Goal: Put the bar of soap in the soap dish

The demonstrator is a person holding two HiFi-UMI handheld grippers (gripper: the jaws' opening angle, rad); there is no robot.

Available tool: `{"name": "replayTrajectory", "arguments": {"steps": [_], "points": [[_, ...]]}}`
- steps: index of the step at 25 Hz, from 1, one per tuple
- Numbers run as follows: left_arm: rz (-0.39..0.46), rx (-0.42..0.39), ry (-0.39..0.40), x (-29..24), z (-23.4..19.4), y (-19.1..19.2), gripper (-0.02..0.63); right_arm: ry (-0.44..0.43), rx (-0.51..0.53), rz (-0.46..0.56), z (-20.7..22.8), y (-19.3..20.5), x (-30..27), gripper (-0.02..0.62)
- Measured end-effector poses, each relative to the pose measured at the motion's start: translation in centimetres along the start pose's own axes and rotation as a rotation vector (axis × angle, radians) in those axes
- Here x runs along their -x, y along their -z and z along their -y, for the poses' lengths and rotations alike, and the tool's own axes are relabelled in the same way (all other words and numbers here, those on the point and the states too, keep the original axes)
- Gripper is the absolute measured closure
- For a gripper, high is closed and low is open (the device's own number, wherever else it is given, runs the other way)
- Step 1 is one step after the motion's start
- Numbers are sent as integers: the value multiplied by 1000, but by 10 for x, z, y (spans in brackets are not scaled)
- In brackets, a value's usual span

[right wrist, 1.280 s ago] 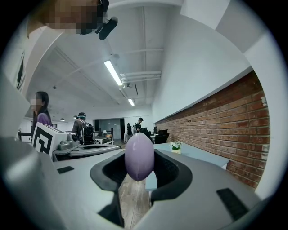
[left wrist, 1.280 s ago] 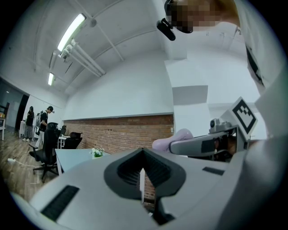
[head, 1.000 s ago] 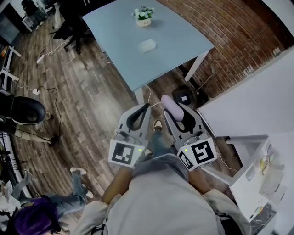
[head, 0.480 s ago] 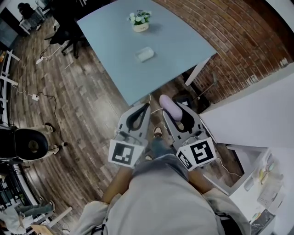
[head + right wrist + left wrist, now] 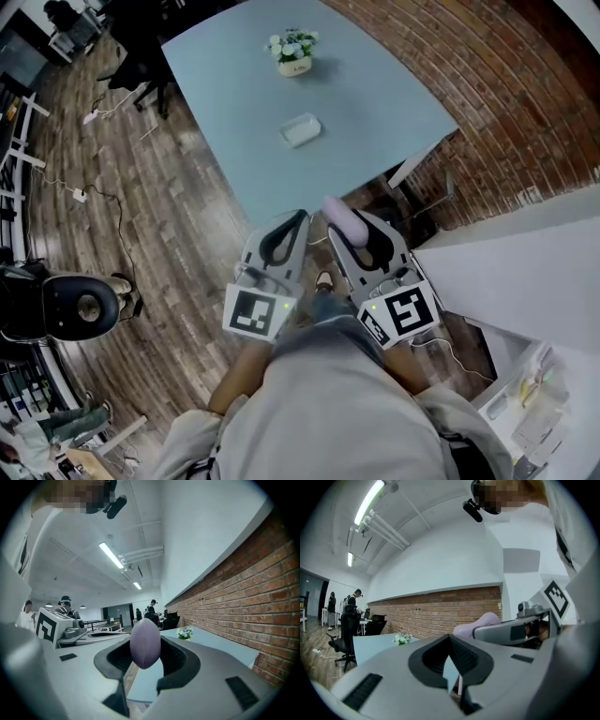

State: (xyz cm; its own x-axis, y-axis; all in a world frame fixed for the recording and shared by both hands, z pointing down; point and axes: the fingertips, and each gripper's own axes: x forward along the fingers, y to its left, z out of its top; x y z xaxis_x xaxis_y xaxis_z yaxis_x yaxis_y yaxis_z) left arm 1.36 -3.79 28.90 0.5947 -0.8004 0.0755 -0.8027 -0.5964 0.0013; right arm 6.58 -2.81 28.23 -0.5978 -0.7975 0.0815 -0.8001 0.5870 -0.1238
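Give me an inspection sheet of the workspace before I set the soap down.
Surface: blue-grey table, on a wooden floor.
Job's things: lilac bar of soap carried at the table's near edge; white soap dish mid-table, looks empty.
Clutter: small pot of flowers beyond the dish.
Grippers: right gripper clamped on the soap; left gripper jaws together, nothing held.
Cables: cords trail across the floor left of the table.
Surroundings: brick wall to the right; people stand far off in the left gripper view.

Table [image 5: 375, 103]: soap dish [image 5: 301, 129], flower pot [image 5: 294, 51]
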Motion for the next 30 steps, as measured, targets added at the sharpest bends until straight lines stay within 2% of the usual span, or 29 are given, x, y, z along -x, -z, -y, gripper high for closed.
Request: {"name": "replayTrajectory", "arguments": {"steps": [9, 17, 30], "points": [[-19, 7, -48, -37, -23, -1, 609, -62, -4, -12, 27, -6, -37, 436], [-20, 17, -59, -54, -37, 4, 609, -71, -1, -27, 40, -2, -59, 436], [-33, 40, -5, -103, -99, 19, 609, -32, 5, -79, 62, 9, -133, 436]]}}
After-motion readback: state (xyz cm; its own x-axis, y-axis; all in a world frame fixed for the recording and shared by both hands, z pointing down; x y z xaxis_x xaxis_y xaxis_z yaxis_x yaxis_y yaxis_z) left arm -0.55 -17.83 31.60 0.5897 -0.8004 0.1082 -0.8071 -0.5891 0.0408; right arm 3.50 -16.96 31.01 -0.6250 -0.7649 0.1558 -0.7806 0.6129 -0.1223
